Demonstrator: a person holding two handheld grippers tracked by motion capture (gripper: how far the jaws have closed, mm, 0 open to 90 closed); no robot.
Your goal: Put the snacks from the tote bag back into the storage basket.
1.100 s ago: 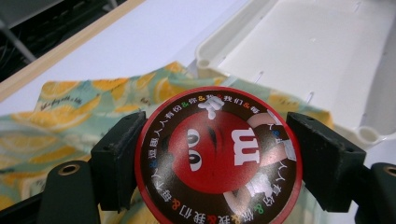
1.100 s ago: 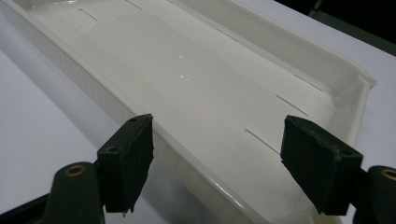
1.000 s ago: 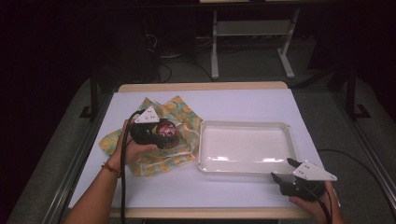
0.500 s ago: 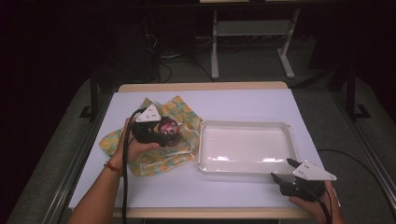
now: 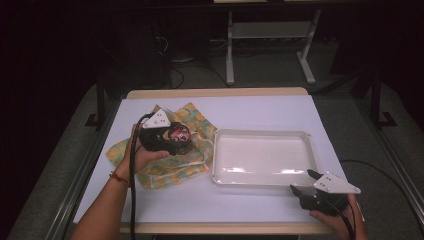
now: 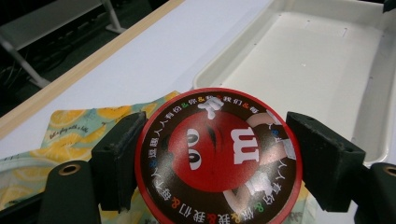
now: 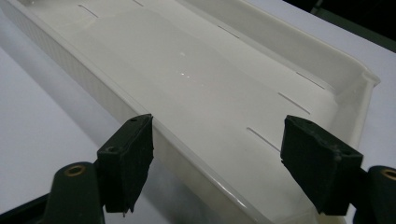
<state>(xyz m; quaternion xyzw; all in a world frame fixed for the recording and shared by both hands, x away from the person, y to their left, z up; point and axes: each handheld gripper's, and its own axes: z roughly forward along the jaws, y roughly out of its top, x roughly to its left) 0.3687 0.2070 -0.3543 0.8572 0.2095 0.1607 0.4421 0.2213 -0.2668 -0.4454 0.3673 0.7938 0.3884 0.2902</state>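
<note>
Between the jaws of the left claw point(image 6: 205, 158) sits a round red-lidded tin point(image 6: 218, 156), clamped at both sides and carried just above the lemon-print cloth point(image 5: 167, 150). Against the earlier frames the tin has risen slightly off the cloth and tilted, its printed lid now turned more toward the person; it looks like a lift under way, probably toward the white tray point(image 5: 265, 177) lying just beyond the claw's tips. The right claw point(image 7: 217, 163) has not moved: its jaws stand apart and hold nothing, resting on the surface point(image 5: 260, 112) at the tray's near rim.
</note>
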